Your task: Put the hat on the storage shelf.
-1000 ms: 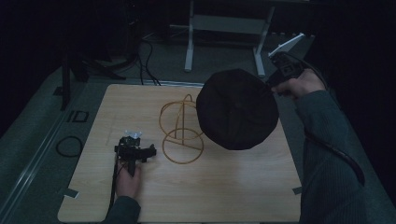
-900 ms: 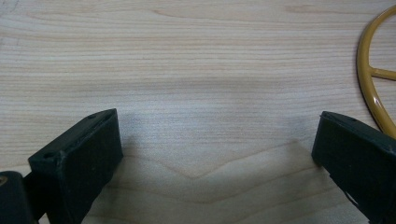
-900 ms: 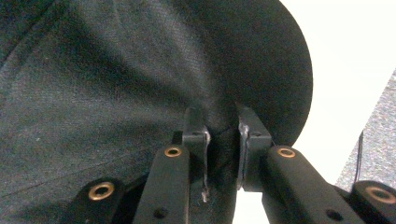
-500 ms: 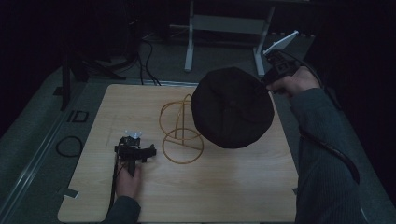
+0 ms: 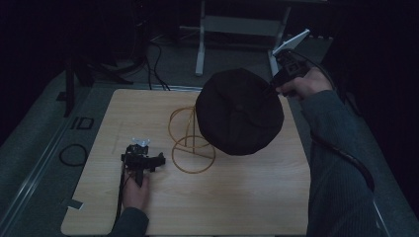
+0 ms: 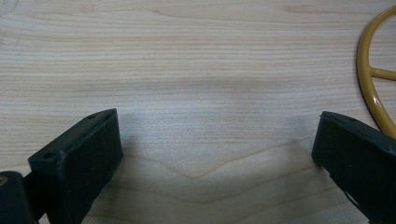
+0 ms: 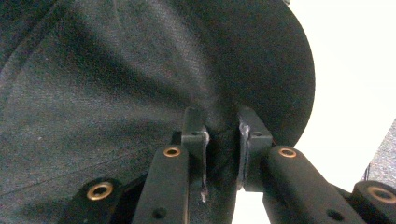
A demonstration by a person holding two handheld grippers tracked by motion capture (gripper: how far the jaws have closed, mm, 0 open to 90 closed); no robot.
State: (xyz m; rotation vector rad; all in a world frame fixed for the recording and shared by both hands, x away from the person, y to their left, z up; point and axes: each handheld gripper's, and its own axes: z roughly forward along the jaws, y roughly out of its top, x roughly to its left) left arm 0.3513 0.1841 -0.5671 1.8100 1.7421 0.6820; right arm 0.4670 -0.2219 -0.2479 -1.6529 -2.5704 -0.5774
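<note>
One dark cap (image 5: 239, 112) hung above the wooden table (image 5: 247, 207), its edge pinched between the closed jaws of my right gripper (image 7: 222, 140), over the yellow wire stand (image 5: 190, 143). My left gripper (image 5: 143, 160) rested on the tabletop near the stand, jaws spread wide and empty. Beyond the table lay grey floor (image 5: 44, 143), cables (image 5: 155, 59) and dark room.

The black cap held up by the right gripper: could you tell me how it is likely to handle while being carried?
The black cap is fabric, and it bunches between the right gripper's jaws, so probably soft and floppy. One pinch at its edge holds it over the wire stand, suggesting it is light. It may swing or sag.
</note>
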